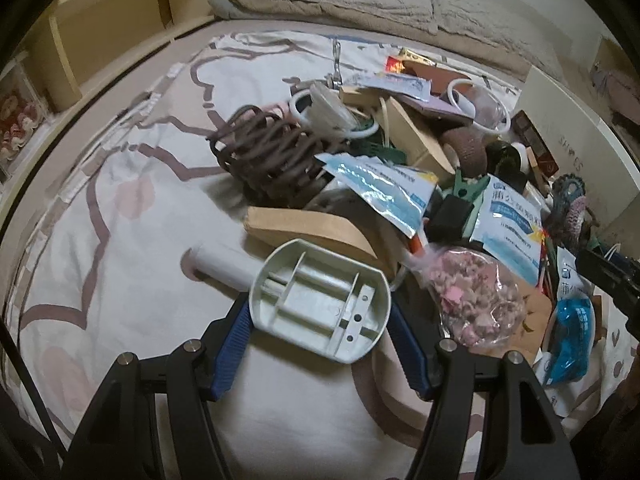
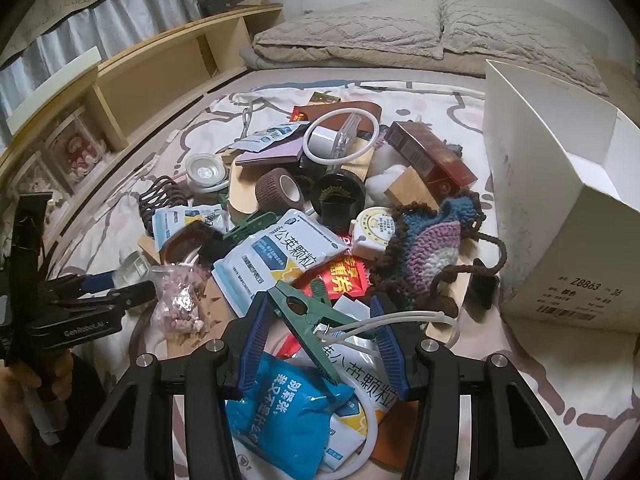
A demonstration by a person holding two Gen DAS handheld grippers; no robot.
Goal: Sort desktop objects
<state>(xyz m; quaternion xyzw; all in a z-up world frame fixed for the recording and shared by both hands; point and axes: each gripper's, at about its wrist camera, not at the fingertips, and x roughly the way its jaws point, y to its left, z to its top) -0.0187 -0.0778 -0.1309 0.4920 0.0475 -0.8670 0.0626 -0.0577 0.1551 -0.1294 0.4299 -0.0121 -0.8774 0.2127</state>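
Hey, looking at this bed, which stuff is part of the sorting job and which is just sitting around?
To sort:
grey plastic tray between the left hand-held gripper pads
green clothespin
blue sachet
crochet pouch
brown tape roll

Just there:
pillows
wooden shelf
white box, perhaps a sorting bin

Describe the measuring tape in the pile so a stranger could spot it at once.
Start at the big white shoebox on the bed's right side and look left to the crocheted pouch. The measuring tape sits against that pouch's left edge, above the red snack packet. It is the only small white case with a round, pale yellow printed face.
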